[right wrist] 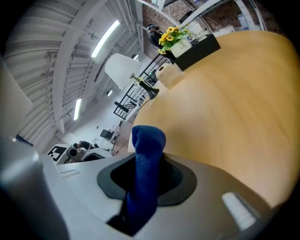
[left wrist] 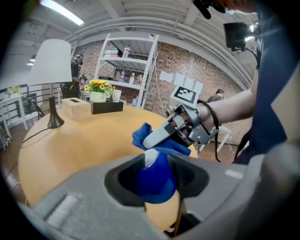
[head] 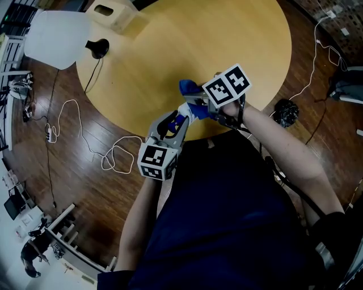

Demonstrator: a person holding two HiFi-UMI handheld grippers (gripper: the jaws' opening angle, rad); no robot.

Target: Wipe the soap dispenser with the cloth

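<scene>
A blue soap dispenser (left wrist: 157, 180) with a white top sits between the jaws of my left gripper (left wrist: 157, 176), which is shut on it. In the head view the dispenser (head: 190, 111) is held over the round table's near edge, in the left gripper (head: 180, 120). My right gripper (right wrist: 145, 173) is shut on a blue cloth (right wrist: 146, 154) that sticks up from its jaws. In the left gripper view the cloth (left wrist: 143, 135) lies against the dispenser's top under the right gripper (left wrist: 157, 137). Seen from the head, the right gripper (head: 195, 102) carries the cloth (head: 190, 88) just beyond the dispenser.
The round wooden table (head: 187, 45) bears a lamp with a white shade (head: 57, 37), a wooden tissue box (head: 110, 14) and a black box with yellow flowers (left wrist: 105, 105). White cables (head: 113, 158) lie on the floor at left. A white shelf (left wrist: 126, 70) stands behind the table.
</scene>
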